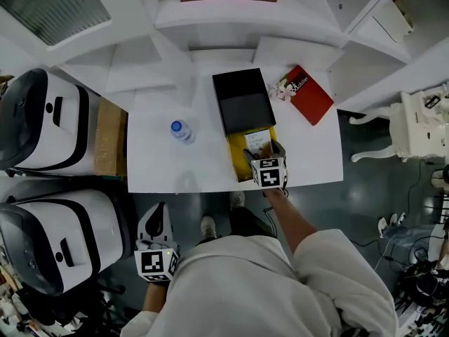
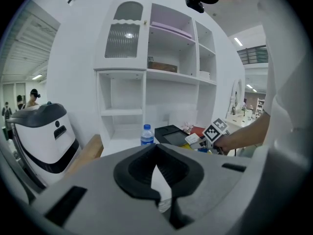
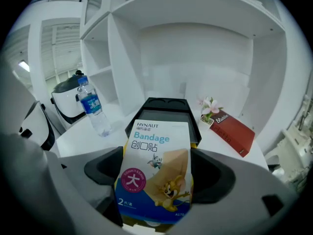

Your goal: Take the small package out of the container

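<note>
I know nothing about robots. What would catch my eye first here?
First, the cartoon-printed bandage packet, clamped in the right gripper over the yellow container at the near edge of the white table. Next come the red book at the table's far right and the water bottle to the left. The left gripper hangs shut and empty off the table, by the person's side.

package (image 3: 156, 153): flat bandage packet, white top with blue lettering, pink circle, cartoon cat and mouse, blue bottom edge | state: printed face up, clamped at its sides by the right gripper (image 3: 156, 176) | place: over the container's yellow half | container (image 1: 235, 159): open box, yellow near half, black far half, lying flat
</note>
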`<move>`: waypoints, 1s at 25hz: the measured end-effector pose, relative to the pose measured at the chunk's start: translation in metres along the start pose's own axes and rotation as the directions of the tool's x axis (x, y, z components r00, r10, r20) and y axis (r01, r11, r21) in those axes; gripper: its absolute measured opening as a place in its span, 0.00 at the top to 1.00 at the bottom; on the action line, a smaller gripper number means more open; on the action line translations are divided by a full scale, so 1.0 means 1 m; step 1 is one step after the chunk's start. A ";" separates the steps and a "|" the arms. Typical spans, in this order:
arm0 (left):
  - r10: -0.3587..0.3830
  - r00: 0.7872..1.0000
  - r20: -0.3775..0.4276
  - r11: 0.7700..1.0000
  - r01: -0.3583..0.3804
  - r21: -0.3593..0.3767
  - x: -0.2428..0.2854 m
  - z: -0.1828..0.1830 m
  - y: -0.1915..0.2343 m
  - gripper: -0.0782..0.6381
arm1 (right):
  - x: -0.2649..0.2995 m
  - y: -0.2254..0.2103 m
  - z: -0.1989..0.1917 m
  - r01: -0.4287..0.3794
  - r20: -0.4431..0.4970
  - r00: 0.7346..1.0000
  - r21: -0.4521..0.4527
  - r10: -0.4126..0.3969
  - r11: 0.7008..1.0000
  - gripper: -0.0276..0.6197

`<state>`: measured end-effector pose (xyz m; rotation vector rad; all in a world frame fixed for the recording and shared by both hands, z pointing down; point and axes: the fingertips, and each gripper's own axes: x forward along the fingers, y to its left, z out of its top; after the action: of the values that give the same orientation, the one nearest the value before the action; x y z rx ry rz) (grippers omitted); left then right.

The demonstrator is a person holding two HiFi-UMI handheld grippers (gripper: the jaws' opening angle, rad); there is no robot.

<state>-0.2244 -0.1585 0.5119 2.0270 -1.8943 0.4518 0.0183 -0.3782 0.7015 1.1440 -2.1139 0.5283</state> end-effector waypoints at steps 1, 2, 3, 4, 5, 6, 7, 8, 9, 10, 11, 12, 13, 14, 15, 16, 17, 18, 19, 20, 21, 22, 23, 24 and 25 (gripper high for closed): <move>-0.002 1.000 0.007 1.000 0.002 0.005 -0.002 0.002 -0.001 0.88 | -0.005 0.001 0.005 0.002 0.020 1.000 -0.001 -0.002 1.000 0.26; -0.005 1.000 0.013 1.000 0.004 0.010 -0.003 0.003 -0.001 0.88 | -0.011 0.001 0.011 0.003 0.041 0.999 -0.003 -0.003 1.000 0.26; -0.007 1.000 0.018 1.000 0.007 0.015 -0.005 0.004 -0.002 0.88 | -0.016 0.002 0.016 0.005 0.061 0.998 -0.005 -0.005 1.000 0.26; -0.009 1.000 0.022 1.000 0.008 0.019 -0.007 0.005 -0.003 0.88 | -0.022 0.002 0.022 0.008 0.081 0.997 -0.008 -0.008 1.000 0.26; -0.011 1.000 0.026 1.000 0.010 0.022 -0.009 0.006 -0.003 0.88 | -0.028 0.003 0.027 0.012 0.101 0.995 -0.010 -0.011 1.000 0.26; -0.013 0.999 0.030 1.000 0.013 0.025 -0.010 0.006 -0.004 0.88 | -0.034 0.003 0.032 0.015 0.121 0.993 -0.013 -0.013 1.000 0.26; -0.016 0.999 0.033 1.000 0.015 0.027 -0.012 0.007 -0.004 0.88 | -0.039 0.004 0.037 0.017 0.141 0.990 -0.016 -0.015 1.000 0.26; -0.018 0.999 0.035 0.999 0.017 0.028 -0.014 0.007 -0.005 0.88 | -0.045 0.004 0.043 0.019 0.161 0.987 -0.019 -0.016 1.000 0.26; -0.020 0.999 0.038 0.999 0.019 0.029 -0.015 0.007 -0.005 0.88 | -0.052 0.005 0.048 0.021 0.182 0.983 -0.022 -0.016 1.000 0.26; -0.022 0.999 0.042 0.999 0.021 0.031 -0.016 0.008 -0.006 0.88 | -0.058 0.006 0.055 0.022 0.205 0.979 -0.026 -0.016 0.999 0.26; -0.025 0.999 0.045 0.999 0.024 0.033 -0.017 0.009 -0.007 0.88 | -0.064 0.007 0.061 0.023 0.228 0.974 -0.028 -0.016 0.999 0.26; -0.029 0.998 0.050 0.999 0.027 0.035 -0.017 0.010 -0.008 0.88 | -0.071 0.008 0.067 0.025 0.250 0.968 -0.029 -0.017 0.999 0.26; -0.032 0.998 0.053 0.999 0.030 0.038 -0.018 0.011 -0.009 0.88 | -0.077 0.008 0.074 0.028 0.273 0.962 -0.032 -0.018 0.999 0.26; -0.035 0.998 0.056 0.999 0.033 0.040 -0.019 0.012 -0.009 0.88 | -0.084 0.009 0.080 0.031 0.295 0.955 -0.035 -0.019 0.999 0.26; -0.038 0.998 0.060 0.998 0.036 0.043 -0.019 0.012 -0.010 0.88 | -0.091 0.010 0.086 0.034 0.317 0.948 -0.038 -0.020 0.999 0.26; -0.041 0.997 0.063 0.998 0.038 0.045 -0.020 0.013 -0.011 0.88 | -0.099 0.011 0.093 0.036 0.340 0.940 -0.040 -0.020 0.999 0.26; -0.044 0.997 0.066 0.998 0.041 0.049 -0.021 0.015 -0.011 0.88 | -0.106 0.012 0.099 0.037 0.363 0.932 -0.042 -0.020 0.998 0.26; -0.047 0.997 0.068 0.998 0.043 0.052 -0.022 0.015 -0.012 0.88 | -0.114 0.013 0.105 0.039 0.385 0.923 -0.043 -0.019 0.998 0.26; -0.049 0.996 0.070 0.997 0.045 0.054 -0.022 0.016 -0.012 0.88 | -0.121 0.014 0.112 0.041 0.407 0.913 -0.044 -0.019 0.998 0.26; -0.052 0.996 0.072 0.997 0.048 0.057 -0.023 0.016 -0.013 0.88 | -0.128 0.015 0.118 0.042 0.428 0.904 -0.044 -0.019 0.998 0.26; -0.055 0.996 0.074 0.997 0.050 0.060 -0.023 0.017 -0.014 0.88 | -0.136 0.017 0.124 0.044 0.448 0.894 -0.045 -0.019 0.998 0.26; -0.057 0.996 0.075 0.997 0.053 0.063 -0.023 0.018 -0.014 0.88 | -0.143 0.018 0.129 0.046 0.467 0.884 -0.047 -0.019 0.998 0.26; -0.060 0.995 0.078 0.996 0.055 0.067 -0.024 0.018 -0.014 0.88 | -0.150 0.019 0.135 0.048 0.485 0.874 -0.048 -0.019 0.998 0.26; -0.062 0.995 0.081 0.996 0.056 0.073 -0.024 0.020 -0.015 0.88 | -0.157 0.019 0.140 0.051 0.503 0.864 -0.050 -0.019 0.997 0.26; -0.065 0.994 0.085 0.995 0.058 0.079 -0.024 0.022 -0.015 0.88 | -0.163 0.020 0.145 0.054 0.520 0.854 -0.052 -0.019 0.997 0.26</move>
<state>-0.2105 -0.1458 0.4816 2.1813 -1.8851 0.4330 0.0128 -0.3633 0.4830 1.4035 -2.5331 0.1289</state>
